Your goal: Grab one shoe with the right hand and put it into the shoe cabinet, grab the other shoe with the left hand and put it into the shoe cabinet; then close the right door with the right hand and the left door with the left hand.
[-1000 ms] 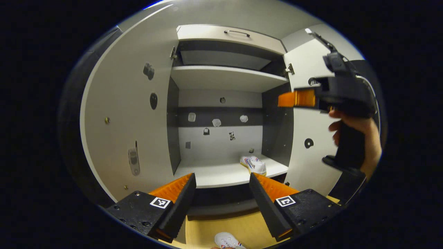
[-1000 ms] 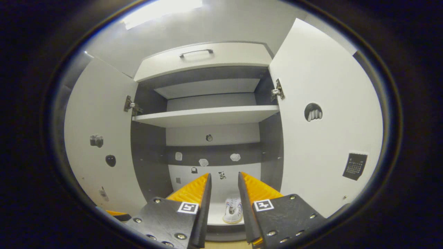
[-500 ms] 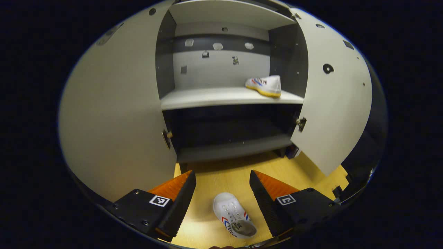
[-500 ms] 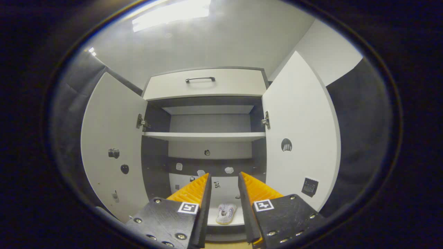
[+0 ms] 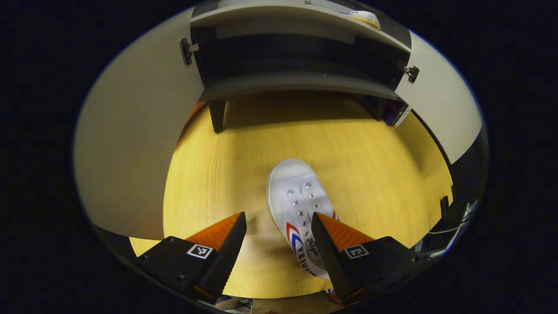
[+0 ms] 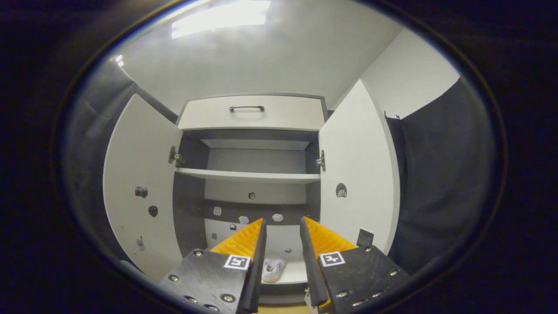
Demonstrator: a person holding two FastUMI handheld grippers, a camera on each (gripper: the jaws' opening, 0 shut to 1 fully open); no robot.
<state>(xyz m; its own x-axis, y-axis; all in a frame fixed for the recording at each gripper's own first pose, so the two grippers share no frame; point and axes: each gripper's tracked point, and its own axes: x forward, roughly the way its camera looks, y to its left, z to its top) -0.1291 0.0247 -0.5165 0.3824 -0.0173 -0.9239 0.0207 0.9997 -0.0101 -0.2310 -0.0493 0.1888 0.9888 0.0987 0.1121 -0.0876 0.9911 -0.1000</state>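
The second shoe (image 5: 298,209) lies on the wooden floor (image 5: 218,174) in front of the shoe cabinet (image 5: 296,80), toe toward it. It looks like light, soft canvas with a firmer rubber sole, so pinching across the sides at the laces should hold. The left hand-held gripper (image 5: 279,237) is wide open above it, gripping nothing. The right hand-held gripper (image 6: 281,242) is part-open and empty, facing the shelved first shoe (image 6: 272,269).

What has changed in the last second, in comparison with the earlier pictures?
The left gripper tipped down from facing the cabinet to the floor and came close over the second shoe, open, gripping nothing yet. The right gripper drew back from the cabinet, jaws still apart and empty. The first shoe stayed on its shelf, and both doors stayed open.
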